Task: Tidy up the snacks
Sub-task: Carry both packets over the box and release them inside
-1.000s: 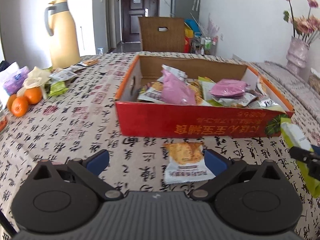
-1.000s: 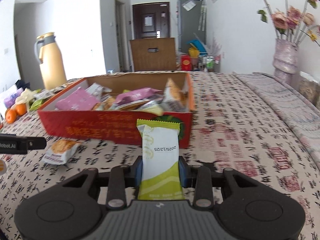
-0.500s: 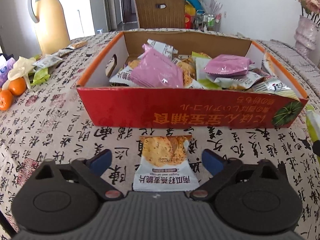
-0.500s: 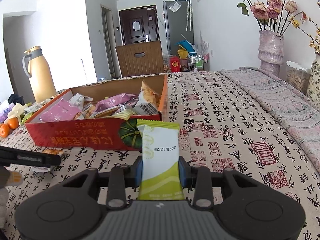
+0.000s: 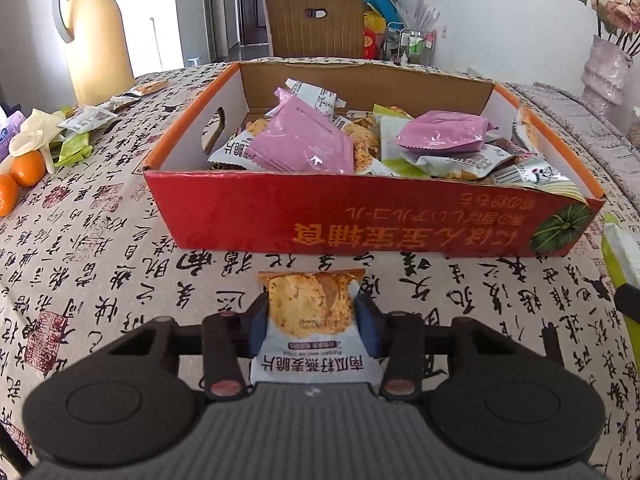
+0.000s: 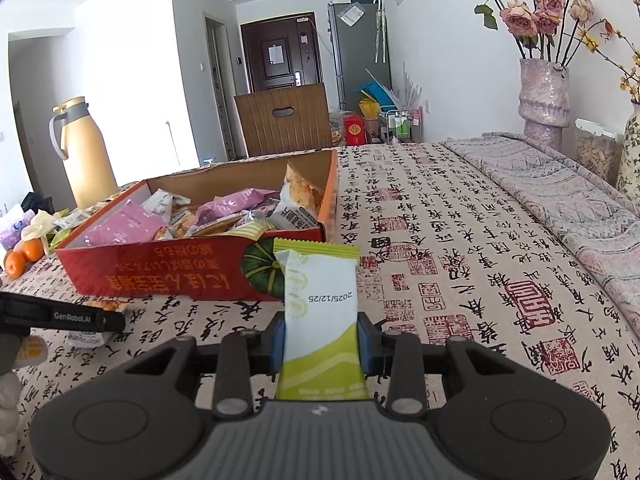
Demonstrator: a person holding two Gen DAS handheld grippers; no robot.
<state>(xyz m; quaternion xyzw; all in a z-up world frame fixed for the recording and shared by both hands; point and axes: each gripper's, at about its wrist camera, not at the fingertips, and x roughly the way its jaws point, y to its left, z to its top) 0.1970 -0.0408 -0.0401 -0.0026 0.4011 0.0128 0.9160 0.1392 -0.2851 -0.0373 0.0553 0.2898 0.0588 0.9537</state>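
Observation:
A red cardboard box (image 5: 360, 224) with orange rims sits on the table, holding several snack packets, pink ones (image 5: 304, 144) among them. My left gripper (image 5: 312, 320) is shut on an orange-and-white cracker packet (image 5: 312, 320) just in front of the box's near wall. My right gripper (image 6: 320, 340) is shut on a green-and-white snack packet (image 6: 320, 312), held upright by the box's (image 6: 168, 272) right front corner. The green packet's edge (image 5: 620, 256) shows at the right of the left wrist view.
A yellow thermos (image 5: 96, 36) stands at the back left. Oranges (image 5: 24, 168) and loose packets (image 5: 84, 120) lie at the left. A vase of flowers (image 6: 544, 92) stands at the back right. A wooden chair (image 5: 316, 24) is behind the table.
My left gripper moved forward and closed on the cracker packet; it was open before. My right gripper stayed shut on the green packet and shifted a little to the right of the box.

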